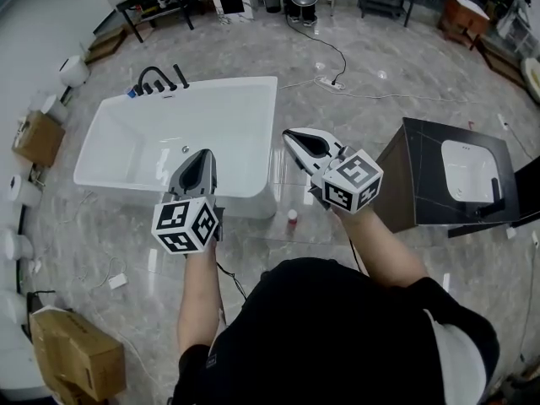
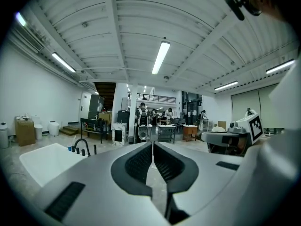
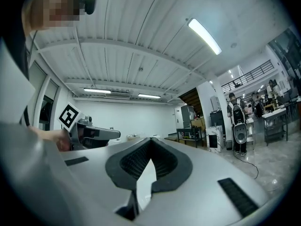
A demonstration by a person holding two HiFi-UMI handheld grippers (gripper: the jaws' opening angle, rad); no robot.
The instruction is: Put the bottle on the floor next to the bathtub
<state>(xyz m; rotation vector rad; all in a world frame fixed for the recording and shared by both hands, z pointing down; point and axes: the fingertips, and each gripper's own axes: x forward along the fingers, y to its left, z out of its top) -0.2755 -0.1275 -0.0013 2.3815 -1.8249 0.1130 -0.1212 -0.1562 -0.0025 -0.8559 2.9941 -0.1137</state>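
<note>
A small bottle with a red cap (image 1: pixel 292 217) stands on the marble floor just off the near right corner of the white bathtub (image 1: pixel 126 171). Neither gripper touches it. In the head view my left gripper (image 1: pixel 205 154) hangs over the tub's near rim, jaws shut and empty. My right gripper (image 1: pixel 287 133) is held to the right of the tub, above the bottle, also shut with nothing in it. The left gripper view looks level across the room past my shut left gripper (image 2: pixel 153 142), with the tub (image 2: pixel 42 161) at lower left. The right gripper view shows my right gripper (image 3: pixel 150 139) closed.
A black cabinet with a white basin (image 1: pixel 456 175) stands to the right. Cardboard boxes (image 1: pixel 72 353) lie at the lower left and a power strip with its cable (image 1: pixel 329 81) beyond the tub. Black taps (image 1: pixel 160 78) sit on the tub's far rim. People and tables fill the back.
</note>
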